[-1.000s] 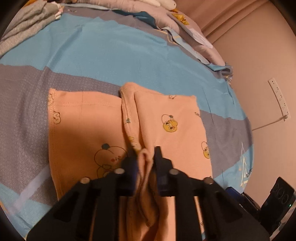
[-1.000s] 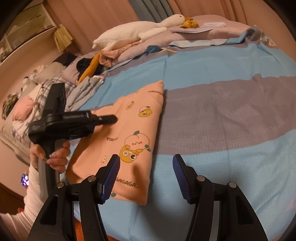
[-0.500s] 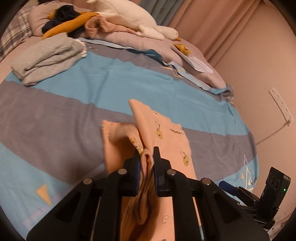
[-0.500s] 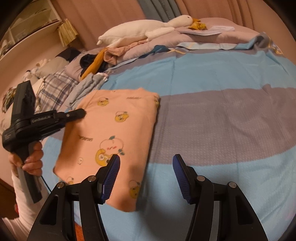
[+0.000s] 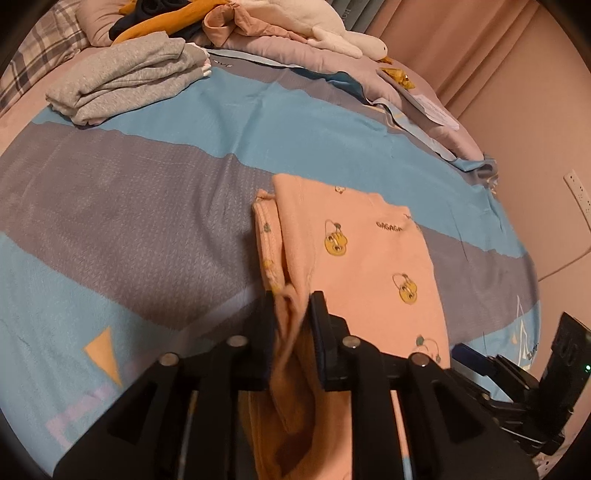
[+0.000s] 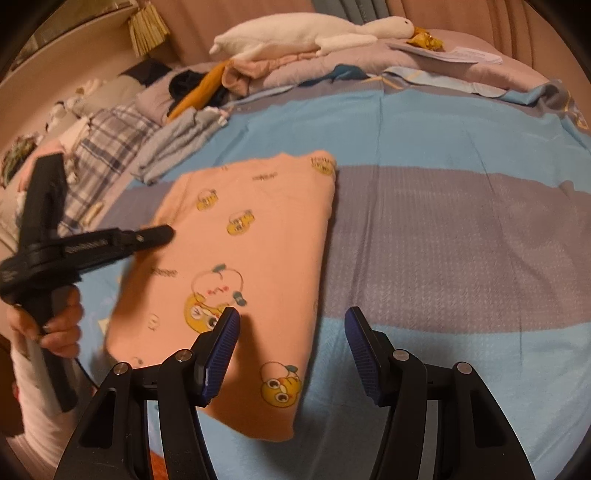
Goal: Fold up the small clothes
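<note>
A peach garment point(image 5: 369, 266) printed with yellow cartoon figures lies folded on the striped bedsheet point(image 5: 147, 221). My left gripper point(image 5: 292, 299) stands at its near left edge. Its jaws are opening, and a bunched fold of the fabric still fills the gap and touches both pads. In the right wrist view a hand holds that left gripper point(image 6: 166, 234) over the left side of the garment point(image 6: 258, 229). My right gripper point(image 6: 291, 321) hovers open above the garment's near right corner, with nothing between its blue pads.
A folded grey stack point(image 5: 125, 81) lies at the far left of the bed. A white plush toy point(image 6: 314, 33) and loose clothes point(image 6: 207, 85) pile up at the back, by a plaid pillow point(image 6: 107, 147). A wall socket point(image 5: 578, 192) is at the right.
The left gripper has carried the garment's edge across, so the spread left half now lies folded into a narrower shape. Its jaws stand a little wider. The right gripper has drifted closer over the garment.
</note>
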A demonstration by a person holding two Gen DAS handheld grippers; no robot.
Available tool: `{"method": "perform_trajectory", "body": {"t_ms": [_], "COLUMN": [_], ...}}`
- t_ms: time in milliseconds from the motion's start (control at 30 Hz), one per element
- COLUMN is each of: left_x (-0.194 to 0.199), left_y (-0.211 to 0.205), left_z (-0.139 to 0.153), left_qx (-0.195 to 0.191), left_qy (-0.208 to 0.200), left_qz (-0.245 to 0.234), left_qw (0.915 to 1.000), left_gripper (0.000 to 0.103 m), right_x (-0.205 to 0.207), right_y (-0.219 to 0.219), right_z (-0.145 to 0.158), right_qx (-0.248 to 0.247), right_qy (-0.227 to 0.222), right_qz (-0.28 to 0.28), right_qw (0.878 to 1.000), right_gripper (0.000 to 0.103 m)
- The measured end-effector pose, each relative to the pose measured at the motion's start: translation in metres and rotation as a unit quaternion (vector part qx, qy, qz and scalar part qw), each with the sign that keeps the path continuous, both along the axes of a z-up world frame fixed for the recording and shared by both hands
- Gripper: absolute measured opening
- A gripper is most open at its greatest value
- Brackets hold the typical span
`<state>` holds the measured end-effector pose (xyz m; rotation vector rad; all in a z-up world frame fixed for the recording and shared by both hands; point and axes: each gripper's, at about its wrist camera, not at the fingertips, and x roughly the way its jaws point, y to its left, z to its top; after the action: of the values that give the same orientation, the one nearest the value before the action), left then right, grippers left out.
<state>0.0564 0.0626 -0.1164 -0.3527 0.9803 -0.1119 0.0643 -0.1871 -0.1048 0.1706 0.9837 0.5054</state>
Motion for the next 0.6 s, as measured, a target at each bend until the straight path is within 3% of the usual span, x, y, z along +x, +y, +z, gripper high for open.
{"method": "perform_trajectory", "body": {"t_ms": [167,600], "left_x": [-0.019,-0.048], "left_y": [-0.002,-0.002], "left_z": [0.003,-0.028], "left_qx": [-0.005,-0.039], "left_qy": [-0.001,0.023], "left_qz": [-0.006,0.020], "left_qw": [1.0000,0.9988], "left_gripper": [0.036,0.048], "right_x": [-0.003,-0.006], "right_y": [0.000,0.005], "right_z": [-0.003,-0.010], "right_qx": [-0.002,-0.017], "right_qy": [0.004,0.009], "right_qz": [0.002,0.001], "right_qw": [1.000,1.000], "right_gripper": [0.059,0.059]}}
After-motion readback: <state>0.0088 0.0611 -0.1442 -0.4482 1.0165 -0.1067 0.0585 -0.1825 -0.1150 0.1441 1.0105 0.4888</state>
